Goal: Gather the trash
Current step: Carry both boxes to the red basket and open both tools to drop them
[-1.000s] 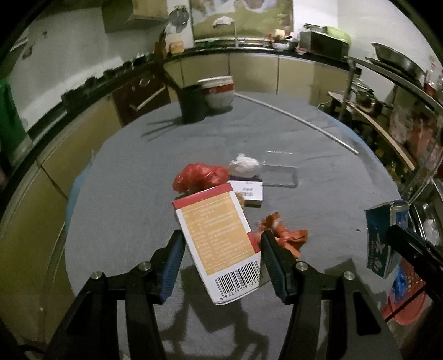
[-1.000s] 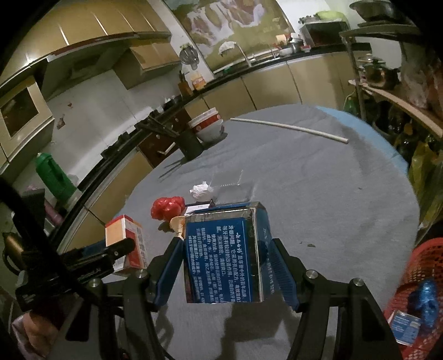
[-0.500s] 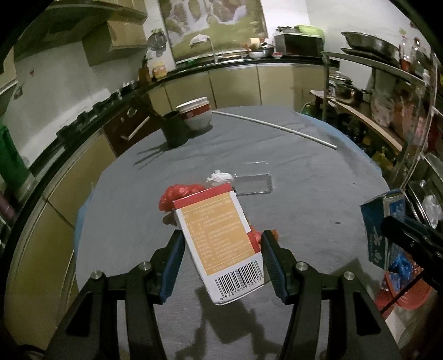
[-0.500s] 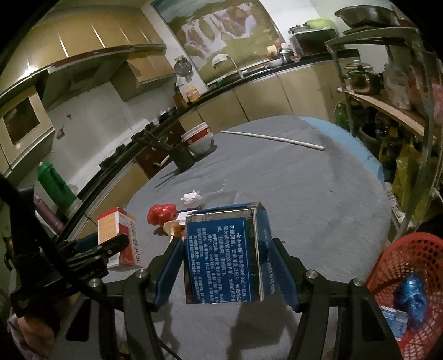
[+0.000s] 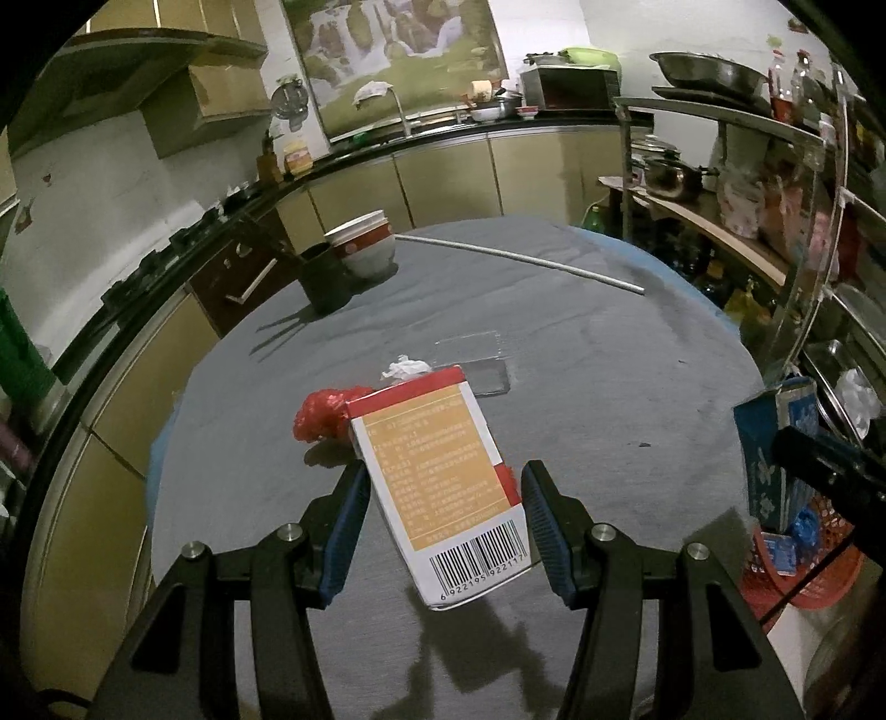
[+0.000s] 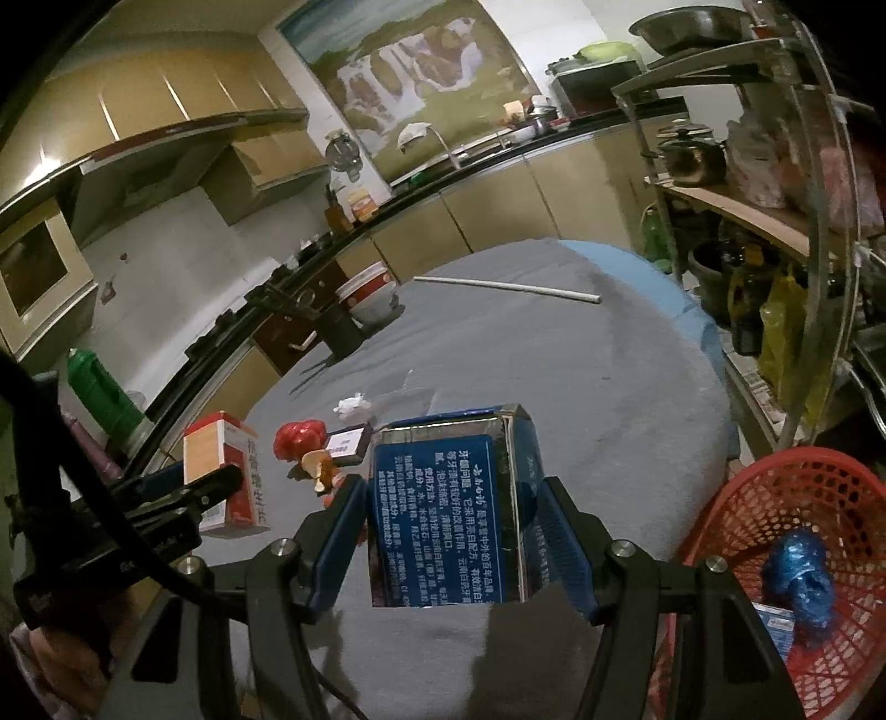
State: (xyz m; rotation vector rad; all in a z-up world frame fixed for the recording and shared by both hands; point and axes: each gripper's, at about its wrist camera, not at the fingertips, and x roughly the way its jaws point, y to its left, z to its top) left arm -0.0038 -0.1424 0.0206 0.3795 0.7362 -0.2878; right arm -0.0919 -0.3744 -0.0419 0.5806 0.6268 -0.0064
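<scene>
An orange-and-white carton (image 5: 437, 493) is pinched between the jaws of the left gripper (image 5: 440, 523), tilted, at lower centre. A blue box (image 6: 454, 509) is clamped upright by the right gripper (image 6: 451, 540); both are raised above the bench (image 6: 609, 399), presumably for release into the red basket (image 6: 736, 487) at lower right.

**Kitchen backdrop around the grey table**

At upper centre, a waterfall painting (image 5: 396, 52) above the curved counter (image 5: 443, 138). Left of centre on the grey tablecloth (image 5: 609, 354), a red-and-white bowl (image 5: 362, 243) just beside a dark cup (image 5: 326, 279). Across the far cloth, a thin white rod (image 5: 520, 260). At right, a metal shelf rack (image 5: 797, 210) with a lidded pot (image 5: 667, 169).
</scene>
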